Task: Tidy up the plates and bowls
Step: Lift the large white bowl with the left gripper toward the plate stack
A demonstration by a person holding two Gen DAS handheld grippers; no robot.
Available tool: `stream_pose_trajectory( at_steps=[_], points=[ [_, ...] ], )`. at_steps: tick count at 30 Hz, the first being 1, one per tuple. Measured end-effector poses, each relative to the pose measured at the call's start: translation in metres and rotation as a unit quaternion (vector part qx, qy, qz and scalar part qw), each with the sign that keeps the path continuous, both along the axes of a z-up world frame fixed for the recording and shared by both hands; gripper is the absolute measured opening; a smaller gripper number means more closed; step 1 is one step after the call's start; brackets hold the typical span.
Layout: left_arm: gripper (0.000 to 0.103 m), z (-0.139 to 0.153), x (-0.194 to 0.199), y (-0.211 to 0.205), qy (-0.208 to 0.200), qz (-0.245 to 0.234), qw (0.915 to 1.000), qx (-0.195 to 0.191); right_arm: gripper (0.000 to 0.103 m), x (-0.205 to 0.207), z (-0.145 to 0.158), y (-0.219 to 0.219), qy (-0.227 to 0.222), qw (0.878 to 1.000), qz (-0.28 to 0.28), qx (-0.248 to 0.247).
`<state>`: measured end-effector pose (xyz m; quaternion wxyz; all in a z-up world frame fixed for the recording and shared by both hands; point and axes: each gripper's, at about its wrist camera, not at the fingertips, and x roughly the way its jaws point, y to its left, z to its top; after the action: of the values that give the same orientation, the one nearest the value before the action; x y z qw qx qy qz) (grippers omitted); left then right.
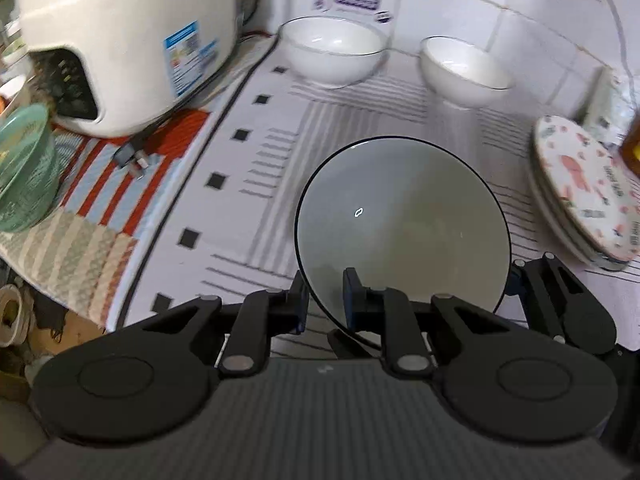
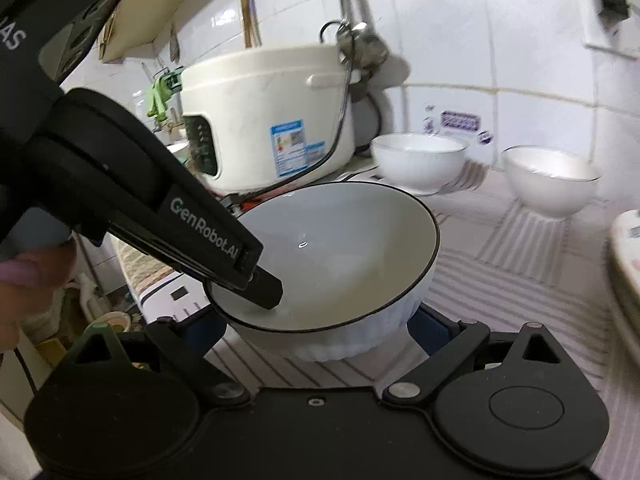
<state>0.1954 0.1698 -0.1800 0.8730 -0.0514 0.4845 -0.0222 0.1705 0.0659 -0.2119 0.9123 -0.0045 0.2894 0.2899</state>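
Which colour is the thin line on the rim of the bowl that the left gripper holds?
Black, around the held bowl; clearest in the right wrist view.

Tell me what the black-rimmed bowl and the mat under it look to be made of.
Black-rimmed bowl: likely glazed ceramic, glossy, with a sharp light glint inside and a ribbed white outer wall. Mat: seemingly woven fabric, matte, with printed grey stripes and black squares.

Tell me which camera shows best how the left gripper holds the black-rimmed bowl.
The left wrist view: the left gripper pinches the black-rimmed bowl at its rim. The right wrist view shows only one finger inside.
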Motion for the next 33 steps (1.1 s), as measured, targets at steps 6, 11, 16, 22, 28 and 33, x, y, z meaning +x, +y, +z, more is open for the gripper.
stream_pose_trajectory(
  at_steps=[6,11,16,22,28,33],
  points=[
    [0.016,0.009,0.002,-0.029,-0.004,-0.033,0.9993,-0.016,0.099,-0.007,0.013,-0.027,-0.011,0.999,-0.031,-0.012],
    [0.016,0.005,0.007,-0.050,0.005,-0.048,0.9986,-0.021,0.099,-0.007,0.016,-0.048,-0.005,0.999,-0.044,-0.028],
    [0.016,0.000,0.012,-0.068,0.014,-0.060,0.9980,-0.017,0.099,-0.003,0.011,-0.063,0.005,0.998,-0.063,-0.031],
    [0.016,-0.007,0.020,-0.078,0.025,-0.064,0.9976,-0.011,0.099,0.000,0.001,-0.072,0.019,0.997,-0.074,-0.028],
    [0.016,-0.013,0.025,-0.084,0.025,-0.065,0.9975,-0.008,0.099,0.008,-0.008,-0.082,0.065,0.994,-0.093,0.000],
    [0.016,-0.014,0.024,-0.085,0.026,-0.066,0.9975,-0.001,0.099,0.006,-0.009,-0.077,0.056,0.994,-0.090,-0.022]
  ],
)
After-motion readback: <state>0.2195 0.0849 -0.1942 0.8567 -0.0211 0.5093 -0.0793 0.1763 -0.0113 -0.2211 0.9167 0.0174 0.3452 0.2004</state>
